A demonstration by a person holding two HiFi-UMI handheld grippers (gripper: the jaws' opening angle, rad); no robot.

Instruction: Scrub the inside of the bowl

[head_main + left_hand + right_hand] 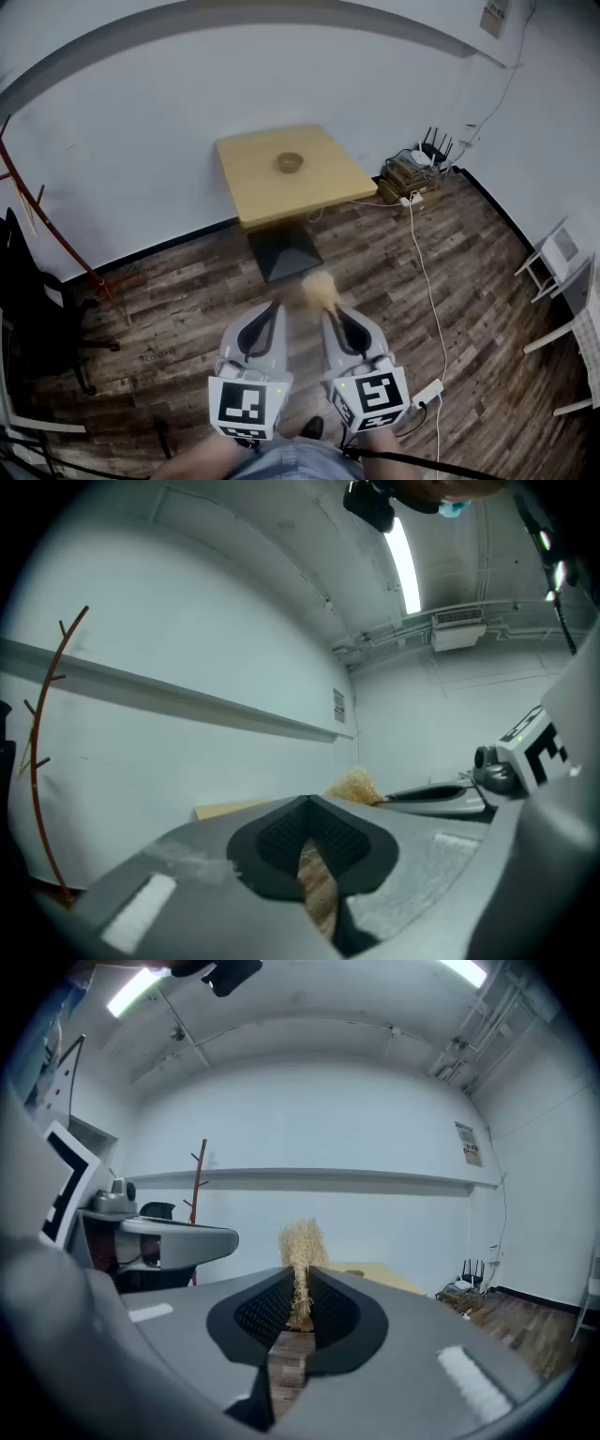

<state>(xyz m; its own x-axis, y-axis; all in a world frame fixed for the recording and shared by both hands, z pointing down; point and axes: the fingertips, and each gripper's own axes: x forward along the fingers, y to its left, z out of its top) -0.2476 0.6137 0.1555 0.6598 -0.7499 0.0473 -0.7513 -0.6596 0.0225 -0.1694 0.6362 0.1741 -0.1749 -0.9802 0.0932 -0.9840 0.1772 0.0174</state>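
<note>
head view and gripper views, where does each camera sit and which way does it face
Head view: on the person's head, facing steeply down at table and bowl; left gripper and right gripper show.
Left gripper view: on the left gripper, along its shut jaws toward the wall.
Right gripper view: on the right gripper, along jaws clamping the scrubber.
Shared: both gripper views show table and scrubber.

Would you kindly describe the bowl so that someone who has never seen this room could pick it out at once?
By the white wall stands a square light-wood table on a dark base. Near the middle of its top sits the bowl, small, round and brownish. It is the only thing on the table; the router sits low by the wall to the right.
</note>
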